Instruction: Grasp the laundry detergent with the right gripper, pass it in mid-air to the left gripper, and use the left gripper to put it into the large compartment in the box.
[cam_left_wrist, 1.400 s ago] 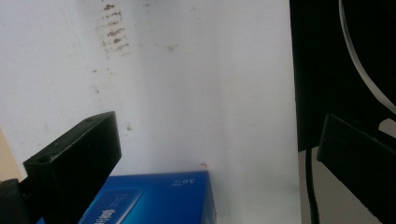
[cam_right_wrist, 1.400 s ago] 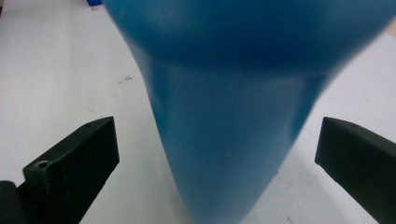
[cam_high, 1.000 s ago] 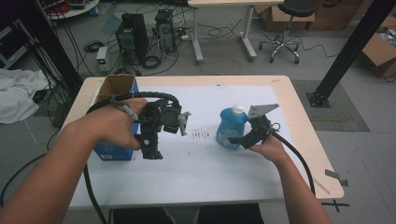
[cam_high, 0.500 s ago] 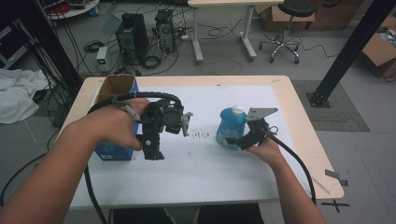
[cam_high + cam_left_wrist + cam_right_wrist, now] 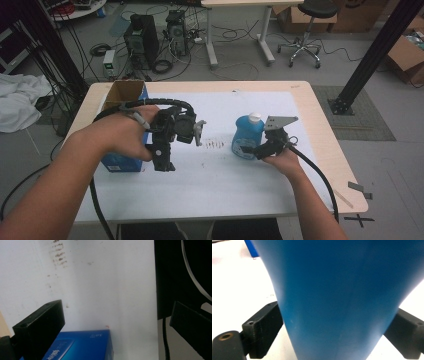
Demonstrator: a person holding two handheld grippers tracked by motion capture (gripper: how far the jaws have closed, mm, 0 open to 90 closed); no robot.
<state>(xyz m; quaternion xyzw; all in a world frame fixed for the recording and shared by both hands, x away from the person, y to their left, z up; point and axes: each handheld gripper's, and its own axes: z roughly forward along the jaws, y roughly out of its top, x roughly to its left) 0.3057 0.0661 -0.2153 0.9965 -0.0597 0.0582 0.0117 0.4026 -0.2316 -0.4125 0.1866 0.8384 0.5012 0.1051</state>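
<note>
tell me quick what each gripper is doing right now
left gripper: open, holding nothing, above the blue box
right gripper: jaws closed on the blue bottle

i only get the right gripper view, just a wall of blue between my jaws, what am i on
Observer: The high view shows the right tool at a blue bottle with a white cap, upright on the white table cover.
Operator: where's the other tool
Observer: The left tool hangs beside a blue box at the table's left.
Operator: is it holding that box
Observer: No. The left gripper view shows its jaws wide apart, the box below them.
</note>
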